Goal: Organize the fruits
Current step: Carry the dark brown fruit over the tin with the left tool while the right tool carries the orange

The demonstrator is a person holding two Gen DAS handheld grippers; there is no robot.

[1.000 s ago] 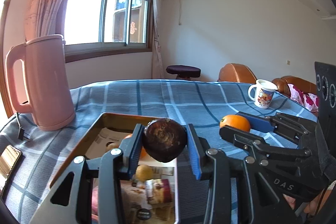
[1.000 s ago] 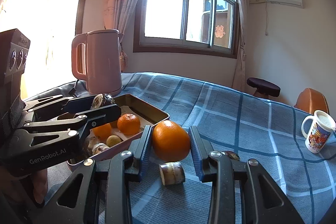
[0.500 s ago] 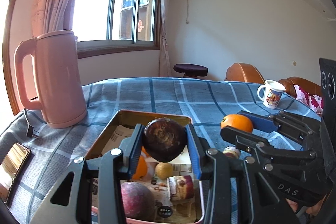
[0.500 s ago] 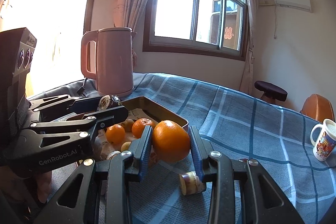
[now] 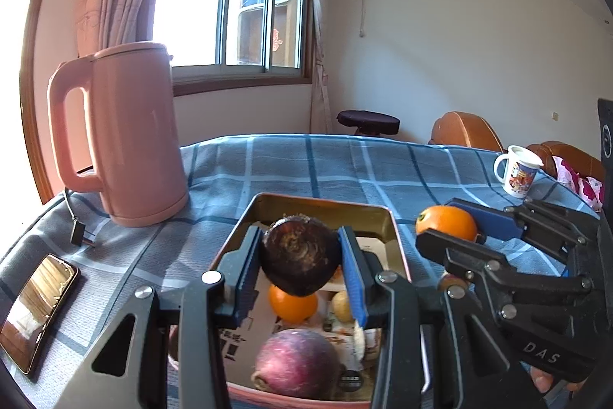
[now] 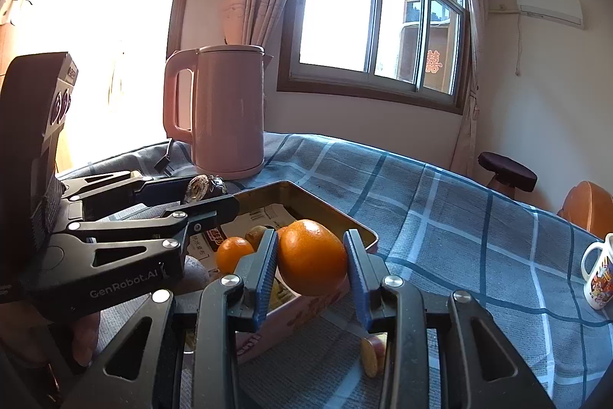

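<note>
My left gripper (image 5: 300, 267) is shut on a dark brown round fruit (image 5: 300, 259) and holds it above the metal tray (image 5: 318, 204). The tray holds a small orange (image 5: 293, 301), a purple-red fruit (image 5: 297, 363) and a small yellowish fruit (image 5: 342, 305). My right gripper (image 6: 311, 261) is shut on a large orange (image 6: 311, 257) over the tray's near right rim (image 6: 360, 230). The right gripper with its orange (image 5: 446, 223) also shows at right in the left wrist view; the left gripper (image 6: 207, 192) shows at left in the right wrist view.
A pink kettle (image 5: 122, 133) stands left of the tray, its plug (image 5: 78, 232) on the blue checked cloth (image 5: 345, 163). A phone (image 5: 36, 309) lies at the near left. A white mug (image 5: 517, 171) stands far right. A small cut fruit piece (image 6: 371, 355) lies beside the tray.
Both grippers have moved left with their fruits. The left one now hangs further over the tray; the right one has come from the bare cloth to the tray's edge.
</note>
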